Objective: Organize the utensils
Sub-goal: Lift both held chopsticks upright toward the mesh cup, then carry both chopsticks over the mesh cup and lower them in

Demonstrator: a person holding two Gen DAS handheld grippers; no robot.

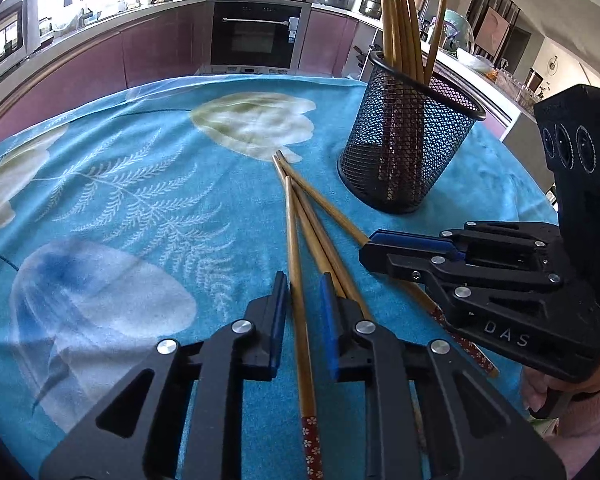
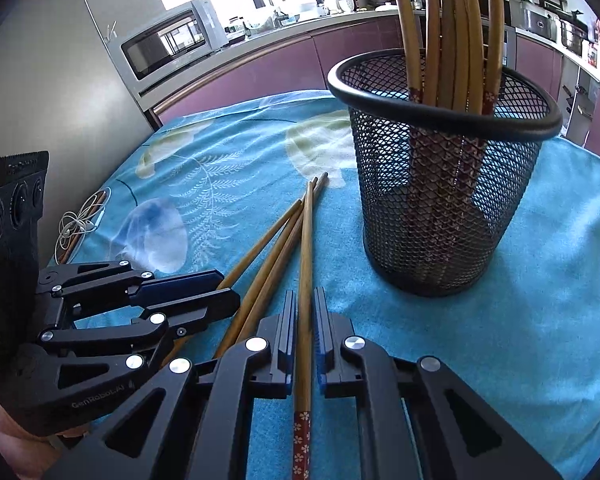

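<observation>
Several wooden chopsticks with red flowered ends lie fanned on the blue cloth. My left gripper is low over them with its jaws a little apart around one chopstick; two others pass by its right finger. My right gripper straddles another chopstick, jaws close to it on both sides but a sliver apart. The right gripper shows in the left wrist view over that chopstick. A black mesh cup, also in the right wrist view, stands upright holding several chopsticks.
The table wears a blue flowered cloth. White earphones lie at its left edge. Kitchen counters, an oven and a microwave stand beyond the table.
</observation>
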